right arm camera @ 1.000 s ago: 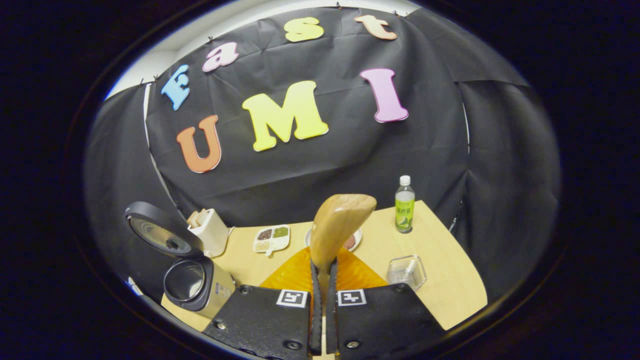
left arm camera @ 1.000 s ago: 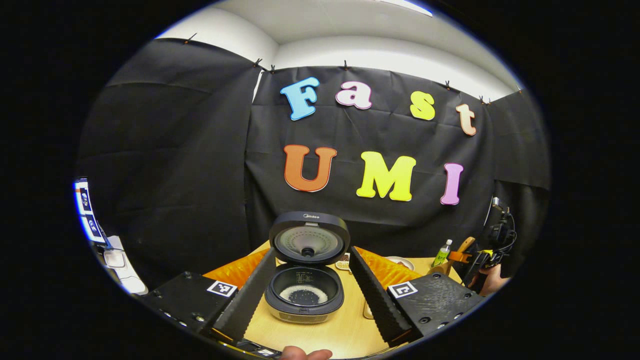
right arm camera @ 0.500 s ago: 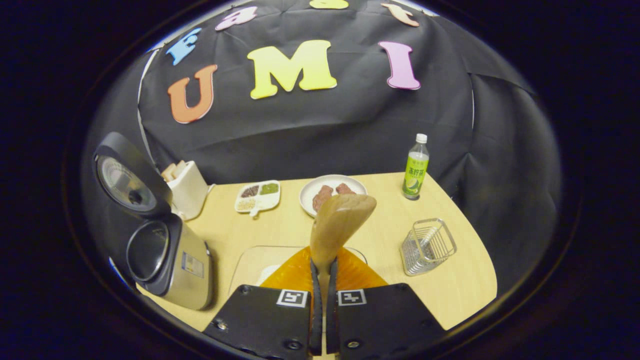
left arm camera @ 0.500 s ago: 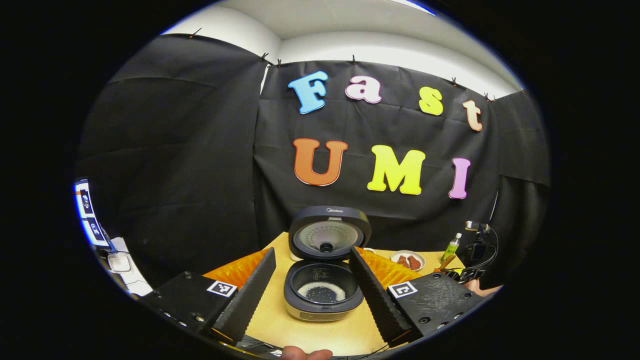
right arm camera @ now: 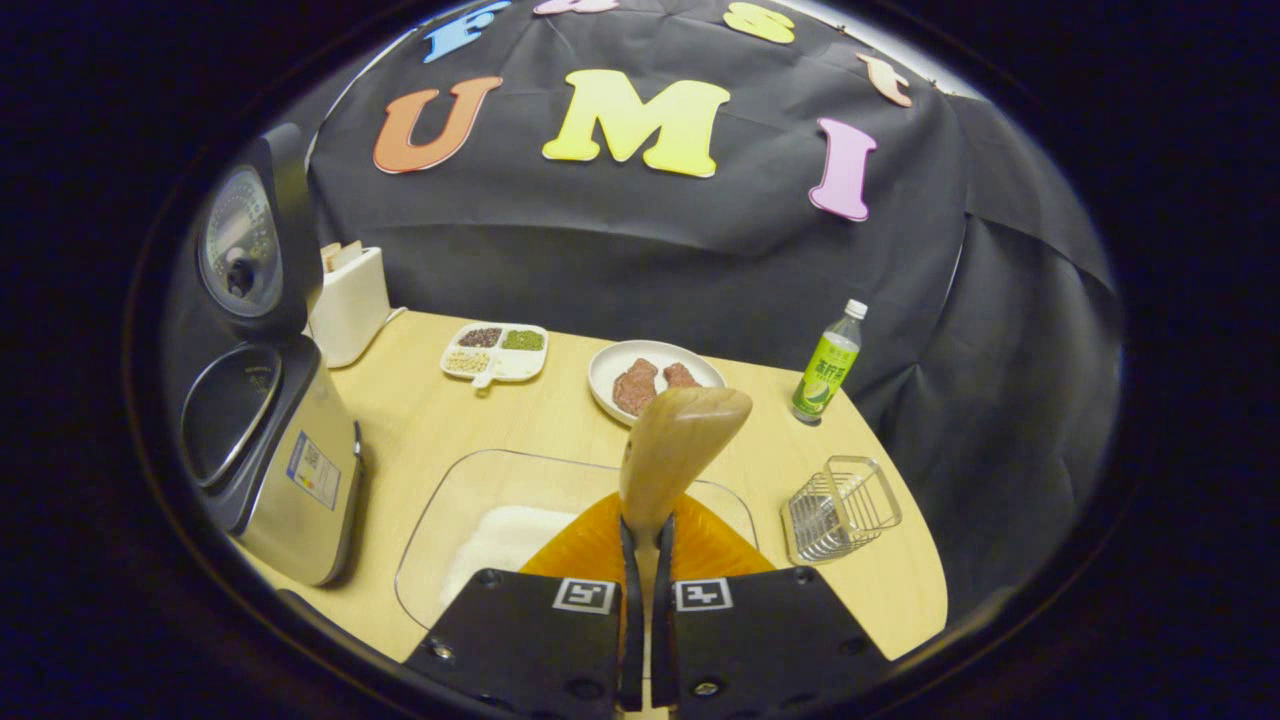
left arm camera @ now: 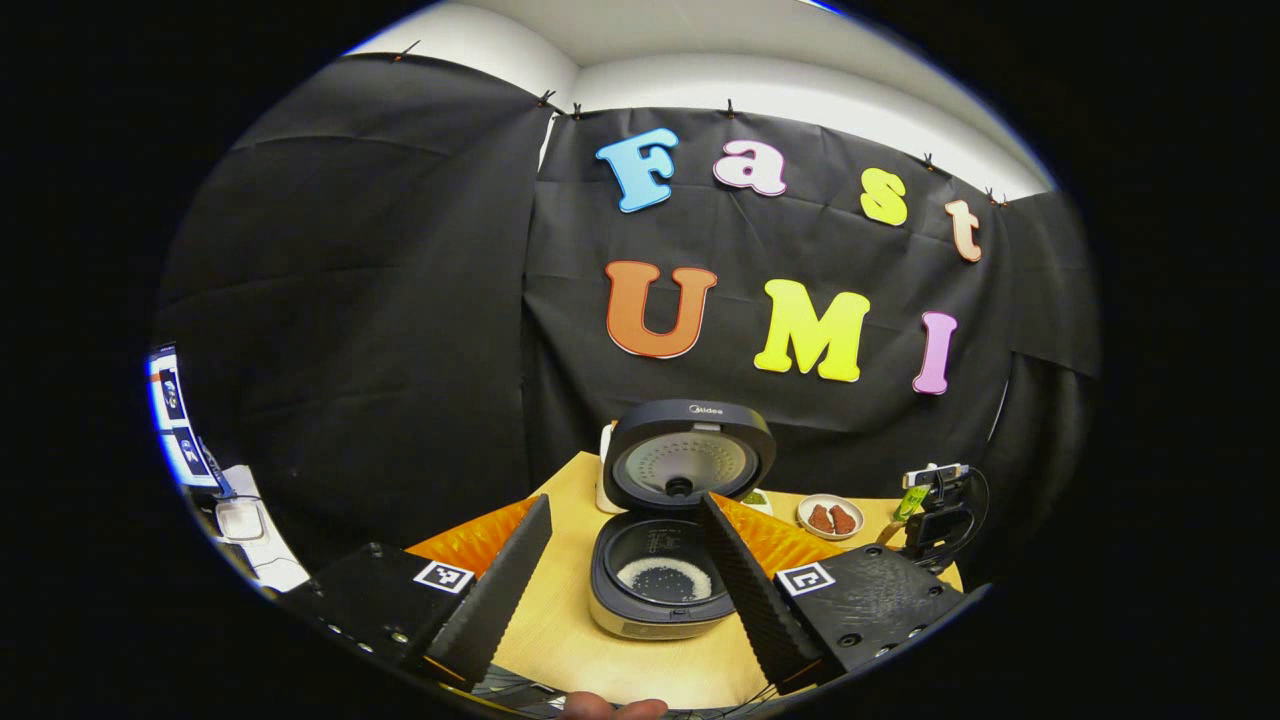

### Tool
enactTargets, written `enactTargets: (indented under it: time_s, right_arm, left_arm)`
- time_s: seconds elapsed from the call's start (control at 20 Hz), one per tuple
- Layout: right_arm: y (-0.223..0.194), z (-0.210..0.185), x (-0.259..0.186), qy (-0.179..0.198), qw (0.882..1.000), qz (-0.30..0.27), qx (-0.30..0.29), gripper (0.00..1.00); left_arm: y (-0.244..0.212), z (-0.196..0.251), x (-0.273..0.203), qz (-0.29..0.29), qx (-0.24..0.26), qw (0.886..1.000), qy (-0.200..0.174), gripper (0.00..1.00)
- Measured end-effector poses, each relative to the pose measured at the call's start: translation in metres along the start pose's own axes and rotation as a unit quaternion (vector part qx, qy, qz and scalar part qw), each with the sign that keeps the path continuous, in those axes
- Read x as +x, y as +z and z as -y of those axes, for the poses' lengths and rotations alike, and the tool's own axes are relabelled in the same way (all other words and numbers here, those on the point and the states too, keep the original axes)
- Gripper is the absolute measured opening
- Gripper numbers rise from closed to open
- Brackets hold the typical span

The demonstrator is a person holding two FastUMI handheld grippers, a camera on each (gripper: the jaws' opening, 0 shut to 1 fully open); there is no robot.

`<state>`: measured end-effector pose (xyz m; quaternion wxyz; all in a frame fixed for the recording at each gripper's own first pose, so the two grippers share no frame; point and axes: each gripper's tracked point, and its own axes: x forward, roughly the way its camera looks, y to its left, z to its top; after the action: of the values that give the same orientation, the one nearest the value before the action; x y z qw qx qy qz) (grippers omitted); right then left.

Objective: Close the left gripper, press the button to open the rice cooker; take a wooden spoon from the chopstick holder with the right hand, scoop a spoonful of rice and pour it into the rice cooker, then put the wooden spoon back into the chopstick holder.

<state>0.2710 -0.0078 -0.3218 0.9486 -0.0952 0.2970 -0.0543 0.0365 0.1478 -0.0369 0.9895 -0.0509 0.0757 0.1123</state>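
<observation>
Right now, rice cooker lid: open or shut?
Open. The rice cooker has its lid swung up and standing behind the pot, whose inside, with rice at the bottom, is exposed.

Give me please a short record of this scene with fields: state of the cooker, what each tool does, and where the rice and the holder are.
rice cooker: lid up, rice in the pot
left tool: open, fingers on either side of the cooker in the left gripper view
right tool: shut on the wooden spoon, bowl end up
rice dish: clear glass dish holding white rice, just ahead of the right tool
chopstick holder: wire basket, right of the dish, no utensil visible inside
</observation>
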Motion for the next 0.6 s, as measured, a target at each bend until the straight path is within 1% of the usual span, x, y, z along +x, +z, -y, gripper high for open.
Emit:
enactTargets:
  time_s: [0.15, 0.4, 0.5, 0.6]
  right_arm:
    - [-0.006, -0.028, -0.001, 0.031, 0.999, -0.011, 0.013, 0.08]
    - [-0.010, -0.071, -0.012, 0.093, 0.995, -0.032, 0.022, 0.08]
    - [-0.011, -0.077, -0.016, 0.109, 0.992, -0.045, 0.049, 0.08]
    - [-0.011, -0.072, -0.018, 0.115, 0.988, -0.055, 0.086, 0.08]
  left_arm:
    - [-0.002, -0.010, -0.001, -0.001, 0.002, 1.000, 0.009, 0.95]
    - [-0.005, -0.015, -0.004, 0.000, 0.001, 1.000, 0.010, 0.95]
    - [-0.006, -0.014, -0.007, 0.002, 0.001, 1.000, 0.010, 0.95]
    - [-0.006, -0.016, -0.006, 0.003, 0.004, 1.000, 0.014, 0.95]
